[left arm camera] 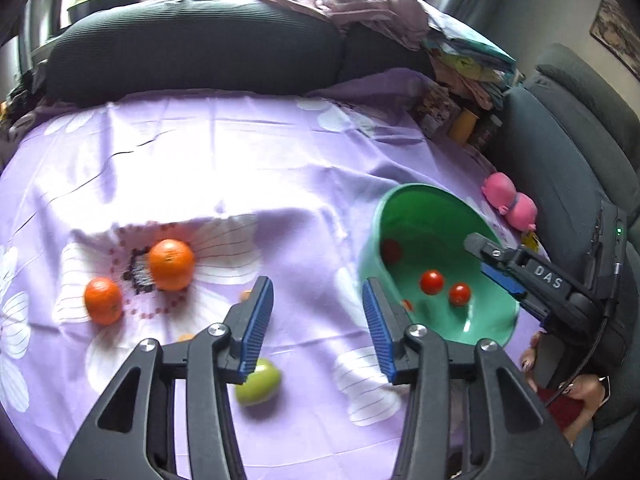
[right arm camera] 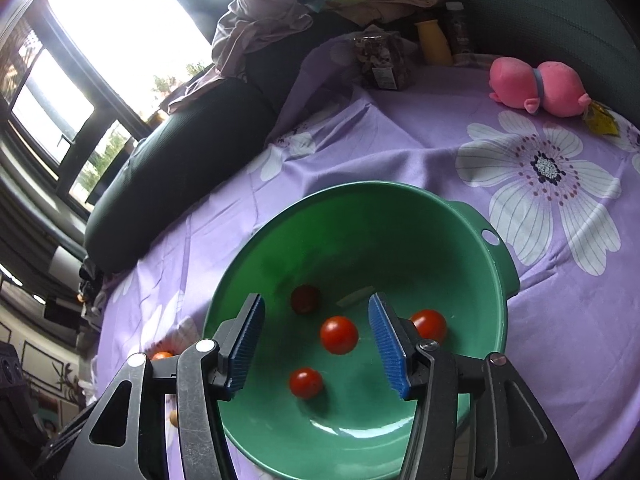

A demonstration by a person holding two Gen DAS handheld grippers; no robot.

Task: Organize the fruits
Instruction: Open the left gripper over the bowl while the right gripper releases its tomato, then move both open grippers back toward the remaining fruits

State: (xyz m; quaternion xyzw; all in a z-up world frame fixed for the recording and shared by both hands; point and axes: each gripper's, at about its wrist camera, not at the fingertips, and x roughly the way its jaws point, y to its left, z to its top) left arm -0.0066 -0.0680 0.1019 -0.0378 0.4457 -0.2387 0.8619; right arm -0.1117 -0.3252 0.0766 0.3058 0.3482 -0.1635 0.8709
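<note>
Bowl (right arm camera: 472, 240): glossy green plastic, smooth, w/ light glare near its bottom. Tomatoes (right arm camera: 339, 335): shiny, smooth skin. Oranges (left arm camera: 172, 265): matt, finely dimpled peel. Green fruit (left arm camera: 258, 384): smooth, blurred. Cloth (left arm camera: 200, 152): thin purple fabric, creased, soft sheen, printed flowers. Grippers: matt black plastic, ribbed blue pads (right arm camera: 386, 340), metal pins. Pink toy (right arm camera: 536, 86) at cloth's far edge: fuzzy plush. Cushion (left arm camera: 192, 44): ribbed dark fabric.
</note>
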